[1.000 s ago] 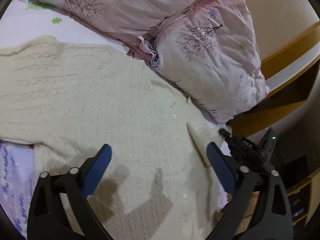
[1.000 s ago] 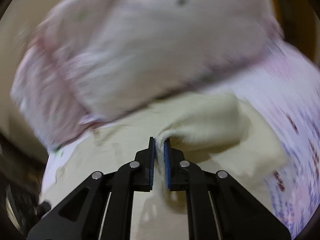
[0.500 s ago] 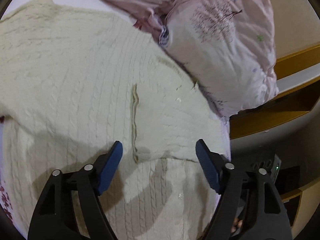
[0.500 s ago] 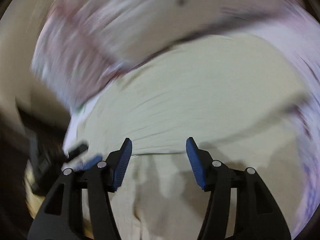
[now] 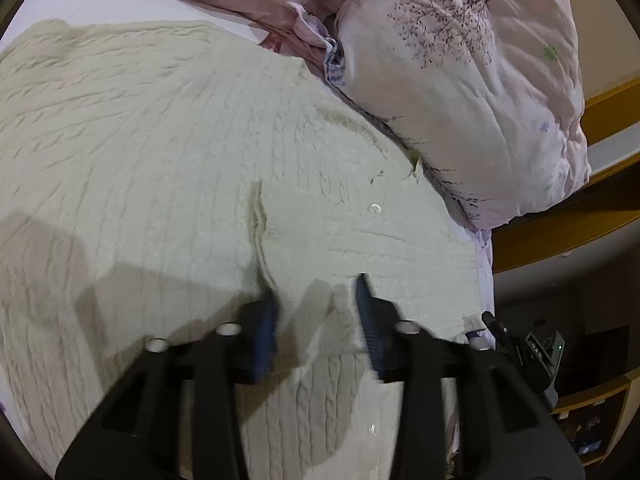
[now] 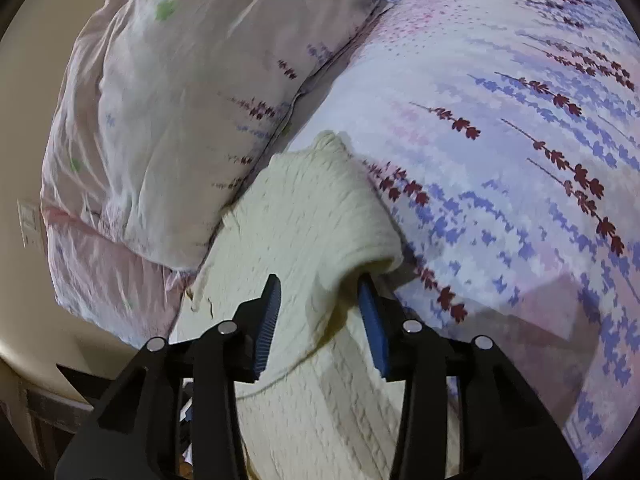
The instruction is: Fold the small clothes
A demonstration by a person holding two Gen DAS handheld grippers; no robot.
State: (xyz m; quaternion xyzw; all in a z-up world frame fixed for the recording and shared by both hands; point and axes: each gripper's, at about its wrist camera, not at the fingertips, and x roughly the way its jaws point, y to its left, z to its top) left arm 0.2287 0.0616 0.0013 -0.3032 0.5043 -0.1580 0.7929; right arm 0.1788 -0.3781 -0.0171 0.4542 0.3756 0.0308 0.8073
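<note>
Left wrist: sweater (image 5: pixel 168 152) part-folded, sleeve crossed at 3 o'clock; both tools spread yet closing, fabric between, further folds pending.

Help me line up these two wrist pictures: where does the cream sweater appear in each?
Left wrist: the sweater fills the left and centre, running under the left gripper, whose jaws are closing over it.
Right wrist: it lies lower centre, a fold between the closing jaws of the right gripper.
Shared landmark: the pink pillow, upper right in the left view, upper left in the right.
</note>
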